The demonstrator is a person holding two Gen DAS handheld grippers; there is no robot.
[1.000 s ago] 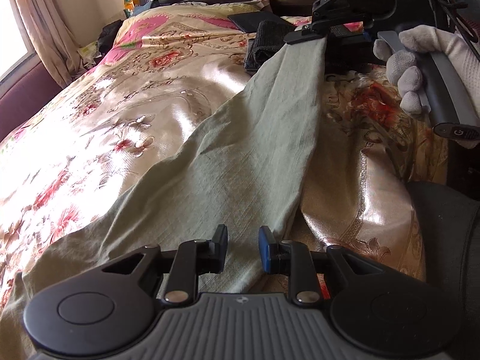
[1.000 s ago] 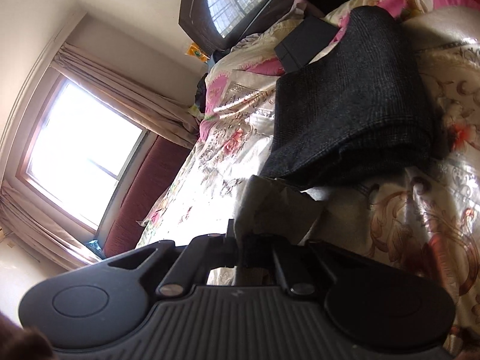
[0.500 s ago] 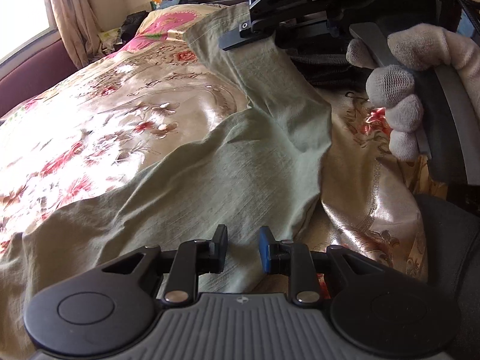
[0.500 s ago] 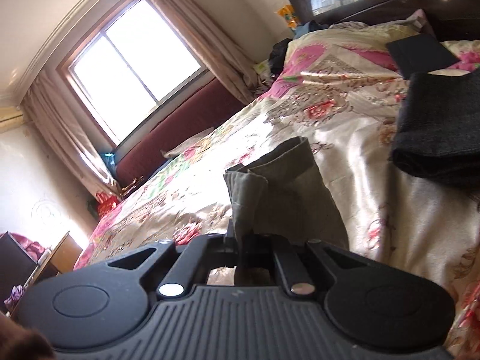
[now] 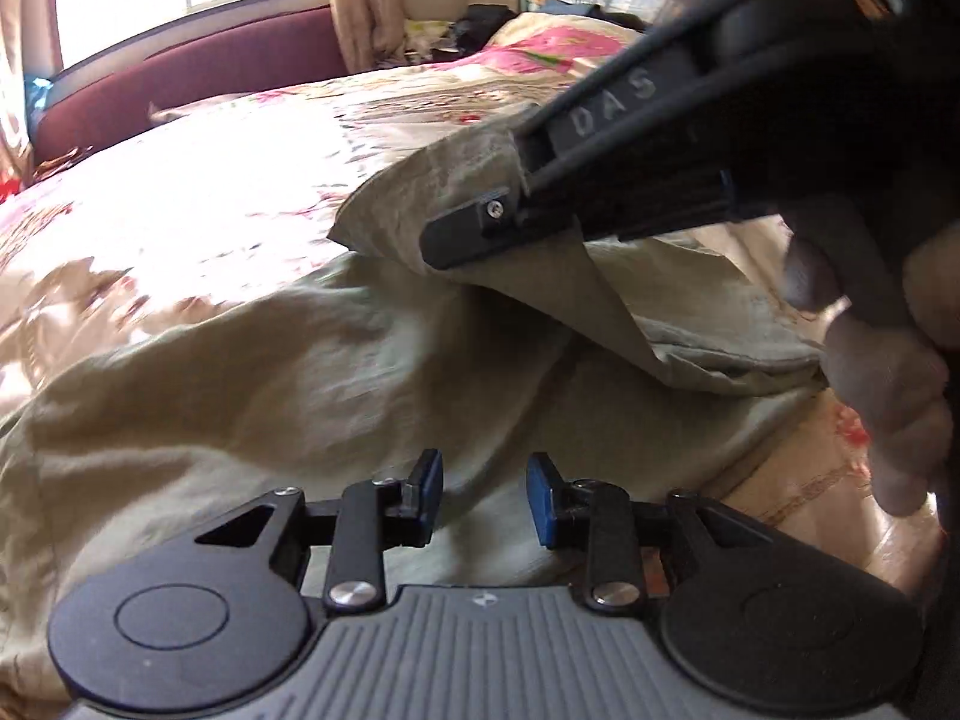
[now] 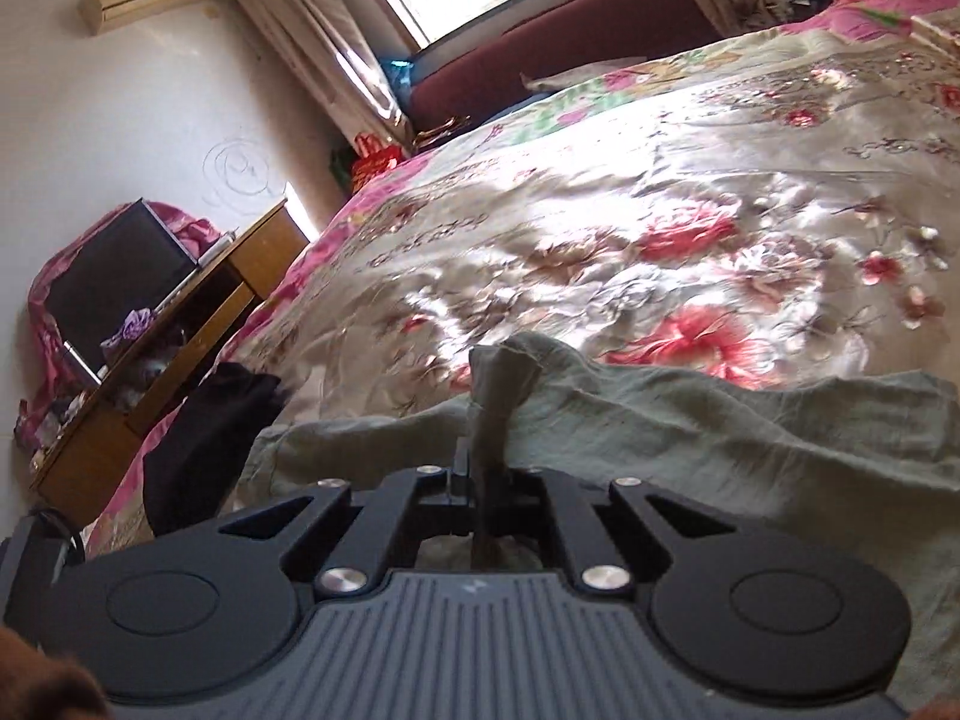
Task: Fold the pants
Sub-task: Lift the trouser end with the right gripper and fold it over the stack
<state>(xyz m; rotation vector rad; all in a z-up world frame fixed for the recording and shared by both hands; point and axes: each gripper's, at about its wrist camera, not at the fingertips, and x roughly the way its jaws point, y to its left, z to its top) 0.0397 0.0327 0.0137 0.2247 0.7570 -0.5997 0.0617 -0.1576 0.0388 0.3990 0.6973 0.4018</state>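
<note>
Grey-green pants (image 5: 288, 372) lie spread on the floral bedspread (image 5: 180, 198). My left gripper (image 5: 485, 501) is open and empty, low over the pants near the bed's near edge. My right gripper (image 6: 489, 480) is shut on the pants' leg end (image 6: 501, 378) and holds it lifted over the rest of the pants (image 6: 720, 438). In the left wrist view the right gripper (image 5: 480, 234) hangs just ahead of the left one, with the leg end (image 5: 432, 192) folded back over the lower cloth.
A dark garment (image 6: 204, 438) lies at the bed's left edge. A wooden desk (image 6: 168, 324) with a black box stands beyond it. A maroon sofa (image 5: 198, 72) and a window run along the far side. A gloved hand (image 5: 888, 396) holds the right gripper.
My right gripper has carried the leg end from the headboard end back over the pants toward the left gripper. The left gripper has stayed open and low.
</note>
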